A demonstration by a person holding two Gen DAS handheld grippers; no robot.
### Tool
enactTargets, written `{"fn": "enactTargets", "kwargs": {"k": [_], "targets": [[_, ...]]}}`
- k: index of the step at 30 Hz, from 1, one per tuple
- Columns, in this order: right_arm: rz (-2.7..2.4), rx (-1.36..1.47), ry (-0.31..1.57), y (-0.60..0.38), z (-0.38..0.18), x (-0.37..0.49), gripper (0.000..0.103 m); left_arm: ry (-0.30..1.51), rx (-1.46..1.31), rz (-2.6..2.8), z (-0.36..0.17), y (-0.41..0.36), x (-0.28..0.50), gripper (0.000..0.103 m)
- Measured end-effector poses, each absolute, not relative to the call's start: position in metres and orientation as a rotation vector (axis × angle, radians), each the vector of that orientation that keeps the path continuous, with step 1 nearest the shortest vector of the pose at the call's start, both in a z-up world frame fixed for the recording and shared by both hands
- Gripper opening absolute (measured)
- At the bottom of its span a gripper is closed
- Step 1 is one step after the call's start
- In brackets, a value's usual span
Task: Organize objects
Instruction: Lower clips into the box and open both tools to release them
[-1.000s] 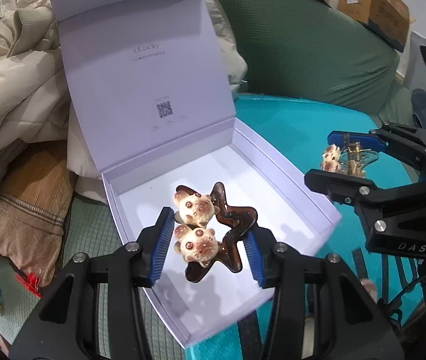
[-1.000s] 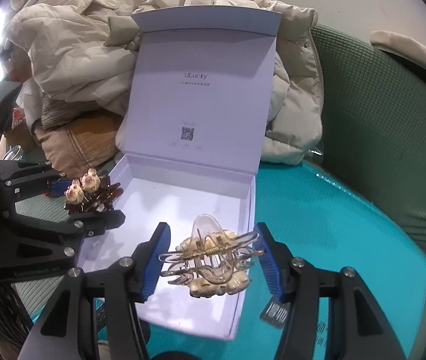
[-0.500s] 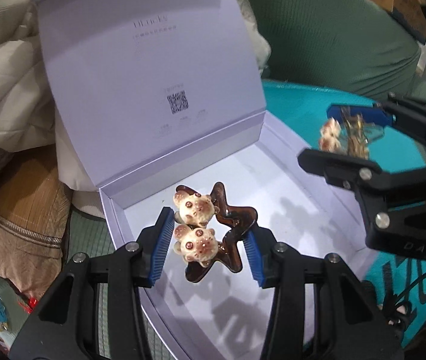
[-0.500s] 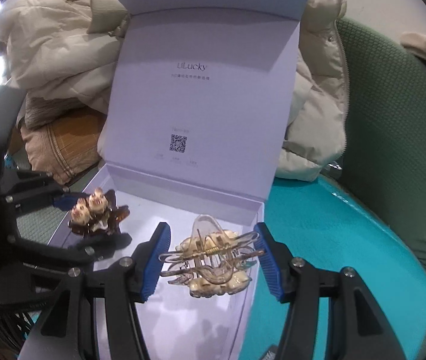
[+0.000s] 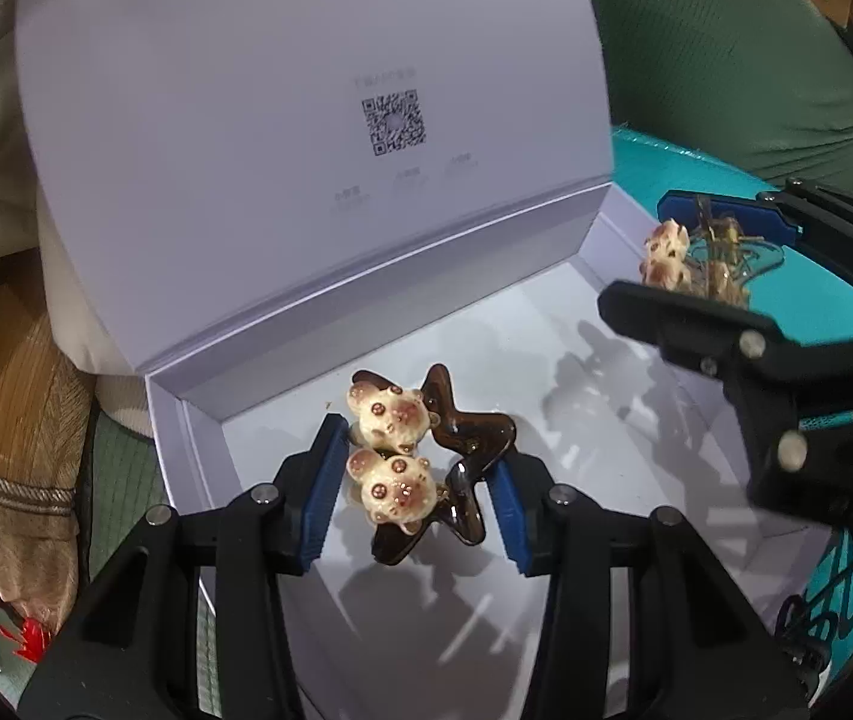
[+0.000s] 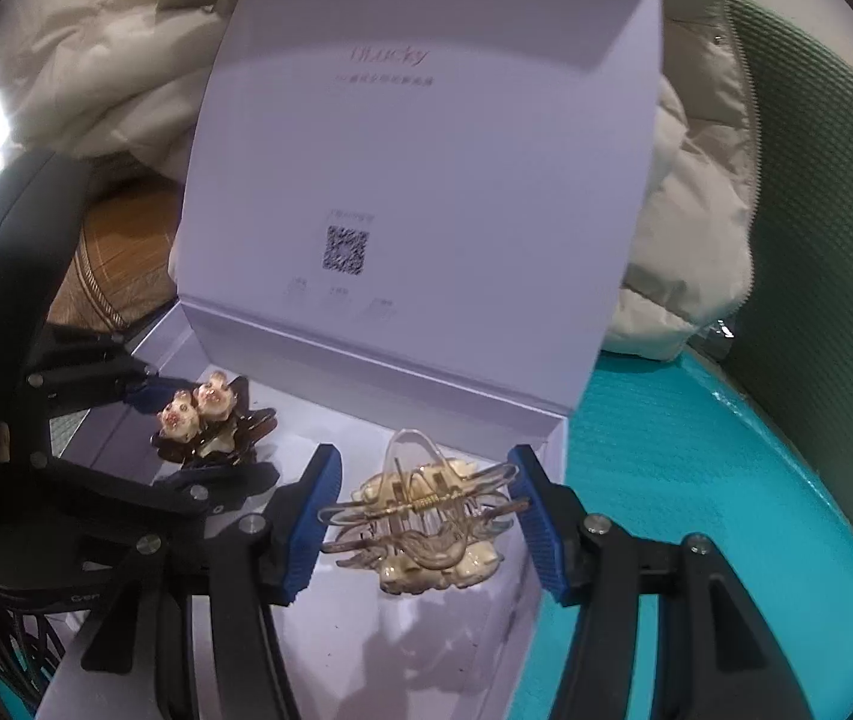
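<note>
A: What does the left gripper point(image 5: 417, 483) carry?

B: A brown clip point(image 5: 426, 468) with 2 cream bear heads on it, pinched between the blue pads point(image 5: 323, 489); it hangs over the white floor of the box point(image 5: 576, 630), near the left rear corner.

A: And the right gripper point(image 6: 426, 516)?

B: Closed on a clear clip point(image 6: 426, 516) with cream ornaments under it; that one is above the box floor too, toward the right wall.

A: Is the box open?

B: Yes; its lid point(image 6: 426, 150) stands up behind both clips, with 1 QR code point(image 6: 345, 249) printed inside.

A: Are the clips touching?

B: No; they are apart, the brown one left, the clear one right; whether either touches the floor I cannot tell.

A: What is around the box?

B: A teal surface point(image 6: 666, 450) under it; a beige jacket point(image 6: 696, 210) and green cushion point(image 5: 726, 60) behind.
</note>
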State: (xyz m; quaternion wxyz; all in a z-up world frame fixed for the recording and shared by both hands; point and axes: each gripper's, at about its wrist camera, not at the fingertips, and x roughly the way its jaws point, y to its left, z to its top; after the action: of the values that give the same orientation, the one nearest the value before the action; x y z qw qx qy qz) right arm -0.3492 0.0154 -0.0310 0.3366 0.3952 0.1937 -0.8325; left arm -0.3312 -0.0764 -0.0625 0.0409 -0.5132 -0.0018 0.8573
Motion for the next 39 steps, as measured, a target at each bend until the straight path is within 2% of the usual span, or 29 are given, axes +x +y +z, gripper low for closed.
{"fn": "enactTargets", "kwargs": {"k": [25, 39], "targets": [[-2.153, 1.132, 0.587, -0.004, -0.047, -0.358, 0.059, 0.01, -1.649, 2.652, -0.064, -0.094, -0.333, 0.046], [-2.211, 1.129, 0.591, 0.015, -0.034, -0.349, 0.069, 0.007, -1.557, 2.712, -0.038, -0.098, -0.317, 0.052]]}}
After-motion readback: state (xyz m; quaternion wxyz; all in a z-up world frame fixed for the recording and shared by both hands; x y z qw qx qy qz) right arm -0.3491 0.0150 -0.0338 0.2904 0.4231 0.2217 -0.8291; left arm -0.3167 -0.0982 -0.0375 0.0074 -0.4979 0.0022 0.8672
